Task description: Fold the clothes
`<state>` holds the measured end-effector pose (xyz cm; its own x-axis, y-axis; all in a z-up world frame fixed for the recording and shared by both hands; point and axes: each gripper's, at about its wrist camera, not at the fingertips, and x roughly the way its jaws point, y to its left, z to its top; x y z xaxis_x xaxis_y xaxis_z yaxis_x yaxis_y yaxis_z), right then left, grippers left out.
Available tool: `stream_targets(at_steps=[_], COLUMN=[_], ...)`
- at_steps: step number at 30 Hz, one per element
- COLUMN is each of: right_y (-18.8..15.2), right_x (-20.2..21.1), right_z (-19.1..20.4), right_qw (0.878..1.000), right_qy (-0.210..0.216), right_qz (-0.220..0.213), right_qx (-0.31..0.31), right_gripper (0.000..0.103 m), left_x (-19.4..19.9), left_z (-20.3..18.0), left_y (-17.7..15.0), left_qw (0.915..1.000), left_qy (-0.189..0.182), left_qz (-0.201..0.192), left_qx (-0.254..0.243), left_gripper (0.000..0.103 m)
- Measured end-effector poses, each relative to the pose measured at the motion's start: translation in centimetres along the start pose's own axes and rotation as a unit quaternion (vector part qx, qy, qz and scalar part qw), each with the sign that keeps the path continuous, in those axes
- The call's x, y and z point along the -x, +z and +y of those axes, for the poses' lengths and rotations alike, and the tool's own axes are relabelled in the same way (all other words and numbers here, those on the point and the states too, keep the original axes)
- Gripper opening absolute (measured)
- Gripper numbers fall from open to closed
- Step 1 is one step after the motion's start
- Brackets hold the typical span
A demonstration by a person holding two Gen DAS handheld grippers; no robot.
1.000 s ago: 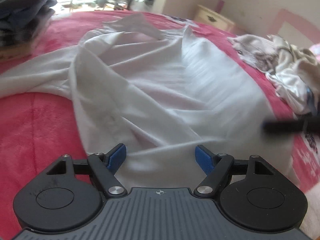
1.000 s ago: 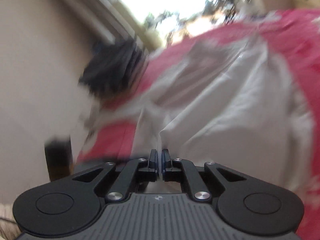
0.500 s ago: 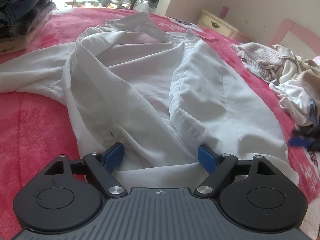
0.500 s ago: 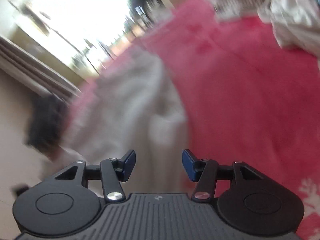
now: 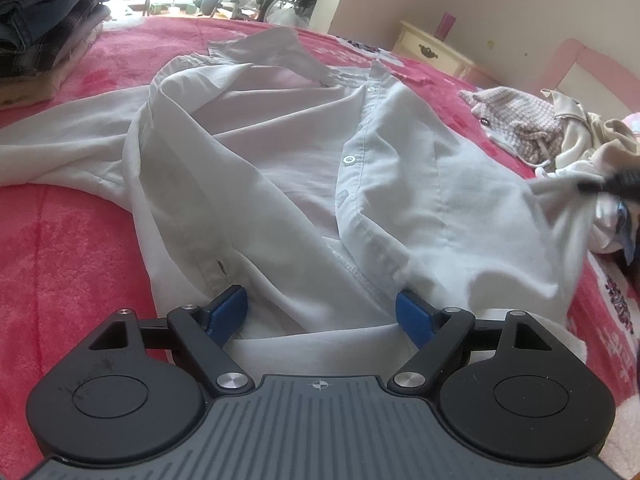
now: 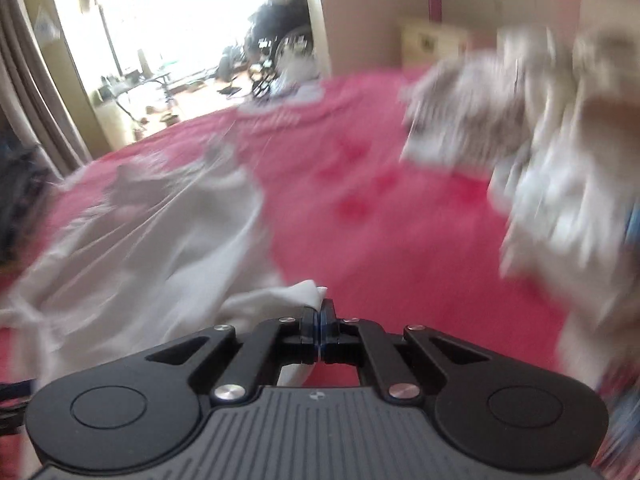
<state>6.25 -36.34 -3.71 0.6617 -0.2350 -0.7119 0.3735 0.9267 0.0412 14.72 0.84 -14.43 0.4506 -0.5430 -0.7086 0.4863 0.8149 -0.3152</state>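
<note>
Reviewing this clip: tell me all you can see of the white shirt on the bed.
The white shirt is a thin, woven-looking button-up lying rumpled and open on the red bedspread, collar at the far end, one sleeve trailing toward the folded stack. Snap buttons dot its placket. The left gripper stands open over the hem; the right gripper is shut on its side edge, pulling it taut.

Left claw (image 5: 320, 312): two blue pads on black linkage arms, silver screw heads at each pivot. Behind them, two round black housings, each with a recessed disc; the housing left of the claw is scuffed. Between the housings, a grey ribbed plate with a small crosshair mark at its front edge.

Right claw (image 6: 319, 322): same build, with black arms, silver screws, twin round housings and a grey ribbed plate bearing the crosshair mark. Blue barely visible at the pads.
</note>
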Motion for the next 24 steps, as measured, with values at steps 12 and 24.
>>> stream_targets(at_steps=[12, 24], right_y=[15.3, 8.7], right_x=[-8.0, -15.4], right_z=[-1.4, -5.7], right_qw=[0.971, 0.982], right_qy=[-0.176, -0.165], right_qz=[-0.101, 0.063], right_qx=[0.127, 0.063], right_gripper=[0.002, 0.042], left_x=[-0.7, -1.1], left_z=[-0.4, -0.1], left_y=[-0.2, -0.2], left_qw=[0.9993, 0.9989], left_qy=[-0.032, -0.042], left_qz=[-0.002, -0.005], left_qx=[-0.019, -0.018], left_gripper=[0.082, 0.082])
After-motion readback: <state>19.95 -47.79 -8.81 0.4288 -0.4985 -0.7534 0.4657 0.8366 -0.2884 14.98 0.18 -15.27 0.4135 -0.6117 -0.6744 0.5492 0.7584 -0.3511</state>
